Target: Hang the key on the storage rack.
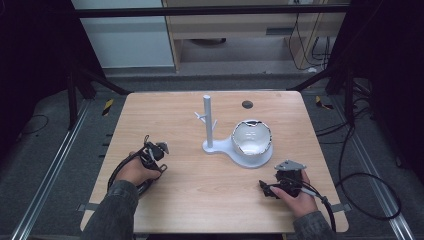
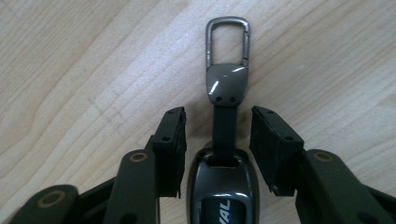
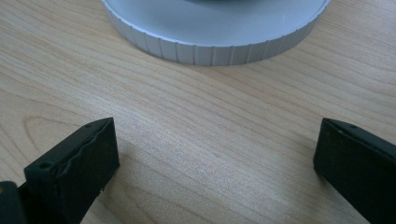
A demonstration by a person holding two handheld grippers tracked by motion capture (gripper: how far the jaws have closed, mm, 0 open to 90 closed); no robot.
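1. I see my left hand-held gripper [image 2: 218, 140] low over the pale wooden bench [image 1: 175, 200], its jaws part-spread on either side of a dark grey key fob with a black strap and metal clip [image 2: 224, 121].
2. The fob lies flat on the bench between the pads; neither pad touches it.
3. My right hand-held gripper [image 3: 215, 154] stands spread wide over bare wood, holding nothing.
4. Just ahead of it sits the round ribbed base of a white stand [image 3: 215, 32], whose post [image 1: 208, 120] rises beside a shiny white bowl [image 1: 251, 137].
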